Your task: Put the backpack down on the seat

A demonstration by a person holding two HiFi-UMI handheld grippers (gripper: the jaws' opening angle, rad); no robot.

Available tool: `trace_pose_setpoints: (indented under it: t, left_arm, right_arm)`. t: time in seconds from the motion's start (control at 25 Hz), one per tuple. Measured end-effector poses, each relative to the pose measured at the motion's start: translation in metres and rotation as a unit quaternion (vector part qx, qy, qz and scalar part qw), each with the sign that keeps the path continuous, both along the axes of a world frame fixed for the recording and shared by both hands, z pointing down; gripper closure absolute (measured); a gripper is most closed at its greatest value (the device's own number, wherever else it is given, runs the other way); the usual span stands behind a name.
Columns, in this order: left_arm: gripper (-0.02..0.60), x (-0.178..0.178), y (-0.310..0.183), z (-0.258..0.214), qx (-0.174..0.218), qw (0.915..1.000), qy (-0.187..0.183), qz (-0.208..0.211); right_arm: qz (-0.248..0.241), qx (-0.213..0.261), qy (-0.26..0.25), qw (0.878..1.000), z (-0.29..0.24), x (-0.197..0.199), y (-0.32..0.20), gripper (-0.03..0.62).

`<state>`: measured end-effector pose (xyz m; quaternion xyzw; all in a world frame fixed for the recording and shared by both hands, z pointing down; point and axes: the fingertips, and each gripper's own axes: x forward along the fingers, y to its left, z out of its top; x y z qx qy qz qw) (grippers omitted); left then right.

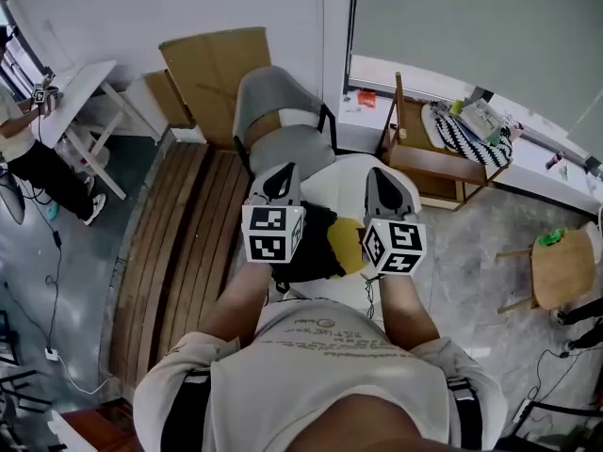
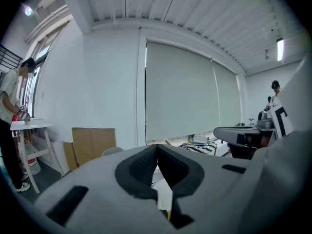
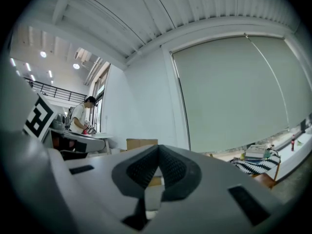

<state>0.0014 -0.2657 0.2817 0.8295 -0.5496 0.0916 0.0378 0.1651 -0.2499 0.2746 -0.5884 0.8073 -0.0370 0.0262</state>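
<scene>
In the head view a black backpack with a yellow patch lies low between my two hands, over a white seat. My left gripper reaches forward past the backpack's left side and my right gripper past its right side. Both are shut, and I see no strap or cloth between the pads. In the left gripper view the left gripper has its tips touching, with a sliver of white and yellow below them. The right gripper is likewise closed and points level at the room.
A grey chair stands just behind the white seat, with a cardboard sheet against the wall. Wooden slats lie on the floor at left. A wooden rack and a small stool stand at right. A person works at a white table, far left.
</scene>
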Motion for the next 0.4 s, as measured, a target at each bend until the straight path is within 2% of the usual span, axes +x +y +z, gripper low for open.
trace_pose_setpoints:
  t: [0.4]
  left_arm:
    - [0.558,0.004,0.008,0.013,-0.012,0.9999,-0.002,-0.006]
  right_arm:
    - [-0.02,0.005,0.009,1.0,-0.001,-0.002,0.001,0.568]
